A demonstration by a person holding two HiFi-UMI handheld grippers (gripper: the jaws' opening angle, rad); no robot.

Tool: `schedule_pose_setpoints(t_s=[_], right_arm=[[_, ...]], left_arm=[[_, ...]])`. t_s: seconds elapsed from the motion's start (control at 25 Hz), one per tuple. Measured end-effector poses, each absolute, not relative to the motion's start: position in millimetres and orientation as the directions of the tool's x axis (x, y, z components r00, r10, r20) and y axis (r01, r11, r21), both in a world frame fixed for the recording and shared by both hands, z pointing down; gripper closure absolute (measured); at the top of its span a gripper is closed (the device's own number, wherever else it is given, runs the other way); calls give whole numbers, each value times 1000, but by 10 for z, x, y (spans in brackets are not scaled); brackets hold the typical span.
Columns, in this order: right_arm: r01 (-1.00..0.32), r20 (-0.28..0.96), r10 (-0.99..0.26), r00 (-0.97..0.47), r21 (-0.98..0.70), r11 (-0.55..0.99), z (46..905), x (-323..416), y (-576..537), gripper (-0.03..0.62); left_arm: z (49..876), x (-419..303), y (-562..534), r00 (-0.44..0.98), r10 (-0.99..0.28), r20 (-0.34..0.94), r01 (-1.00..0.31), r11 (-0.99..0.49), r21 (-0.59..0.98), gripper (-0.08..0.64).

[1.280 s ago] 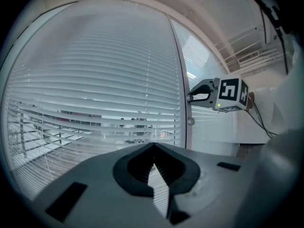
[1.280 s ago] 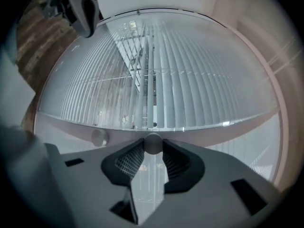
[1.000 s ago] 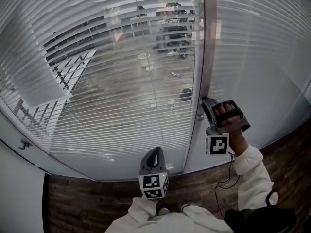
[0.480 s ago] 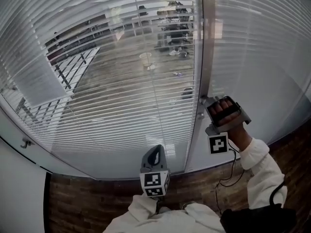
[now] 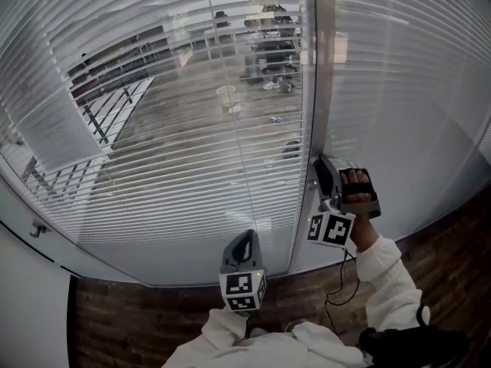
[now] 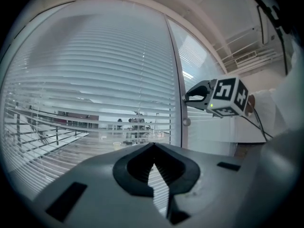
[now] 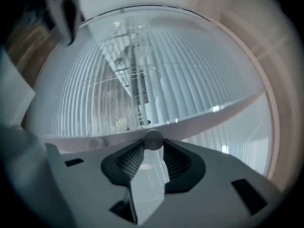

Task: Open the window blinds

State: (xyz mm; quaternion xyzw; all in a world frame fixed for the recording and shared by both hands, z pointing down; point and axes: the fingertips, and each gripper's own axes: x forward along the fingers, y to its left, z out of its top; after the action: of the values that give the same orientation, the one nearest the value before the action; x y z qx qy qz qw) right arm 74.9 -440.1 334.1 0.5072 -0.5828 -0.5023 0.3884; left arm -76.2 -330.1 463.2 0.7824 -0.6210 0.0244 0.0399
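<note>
Head view: left-pane blinds [image 5: 153, 129] have slats tilted flat, and a floor, railings and furniture show through. Right-pane blinds [image 5: 406, 90] read as a shut, opaque sheet. Judged about half done, with the right pane left to open. The frame post [image 5: 321, 67] runs between the two panes. The right gripper [image 5: 322, 165] is up against the lower part of the post, with a hand wrapped on its handle. The left gripper [image 5: 245, 240] is low and near, centre of view, well apart from the glass. Left gripper view: its jaws meet at the tips with only a thin slit behind them and nothing between; it points at the left pane. The right gripper's marker cube sits at the post, and a second knob [image 6: 186, 122] is free on the post just below it. Right gripper view: jaws are narrow, and a small round knob [image 7: 153, 140] is seated at the tips with a pad touching on either side; it looks pinched. Likely this is the tilt control, and a twist of it comes next.
</note>
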Motion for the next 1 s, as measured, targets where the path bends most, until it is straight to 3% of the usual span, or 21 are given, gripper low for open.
schedule_pose_setpoints(t_s=[0.08, 0.2, 0.32, 0.44, 0.6, 0.72, 0.84, 1.0], right_arm=[[-492, -8, -984, -175, 867, 81, 3351, 774, -4440, 463], [-844, 48, -967, -249, 480, 242, 3375, 772, -4448, 463], [-945, -14, -946, -325, 46, 324, 3292, 763, -4431, 463], [-940, -34, -951, -309, -141, 310, 3180, 800, -4446, 463], [-955, 4, -959, -283, -87, 282, 3176, 806, -4445, 463], [-959, 16, -974, -228, 170, 227, 3160, 773, -4429, 463], [-880, 21, -984, -178, 443, 169, 3102, 705, -4387, 463], [-771, 28, -986, -162, 620, 144, 3119, 664, -4321, 463]], left_arm=[[4632, -746, -3320, 235, -968, 90, -972, -232, 36, 558], [4639, -718, -3323, 246, -965, 93, -969, -244, 39, 558], [4657, -711, -3311, 253, -962, 99, -967, -250, 40, 558], [4664, -732, -3302, 252, -962, 105, -968, -249, 43, 558], [4663, -788, -3288, 245, -964, 104, -969, -241, 46, 558], [4647, -820, -3303, 243, -965, 100, -970, -240, 43, 558], [4599, -842, -3297, 242, -966, 96, -970, -239, 41, 558], [4627, -813, -3251, 245, -965, 88, -969, -241, 59, 558]])
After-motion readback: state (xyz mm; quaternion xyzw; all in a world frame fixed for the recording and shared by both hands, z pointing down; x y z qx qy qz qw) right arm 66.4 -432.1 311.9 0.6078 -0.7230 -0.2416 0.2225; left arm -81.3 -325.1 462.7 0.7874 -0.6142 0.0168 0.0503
